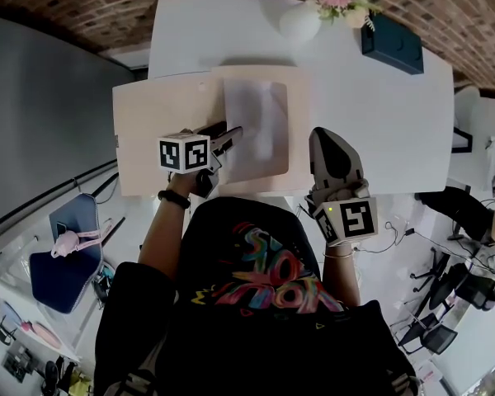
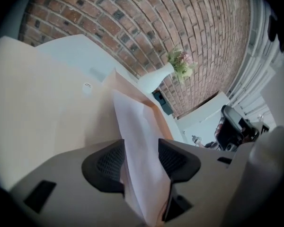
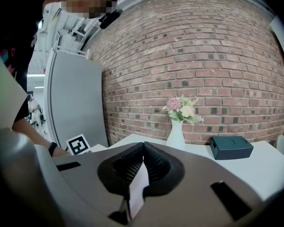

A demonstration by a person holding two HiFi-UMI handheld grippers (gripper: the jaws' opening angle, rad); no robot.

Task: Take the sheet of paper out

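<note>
A tan folder (image 1: 157,130) lies open on the white table (image 1: 396,130), with a white sheet of paper (image 1: 260,130) on its right half. My left gripper (image 1: 233,135) reaches the sheet's left edge. In the left gripper view the sheet (image 2: 137,141) and a tan folder edge (image 2: 157,112) run between the jaws of the left gripper (image 2: 141,162), whose pads (image 2: 109,162) stand apart. My right gripper (image 1: 323,134) sits just off the folder's right edge. In the right gripper view the right gripper (image 3: 143,161) has its pads together with nothing clearly between them.
A white vase of flowers (image 1: 301,19) and a dark teal box (image 1: 392,44) stand at the table's far side, before a brick wall. Chairs and clutter surround the table on the floor.
</note>
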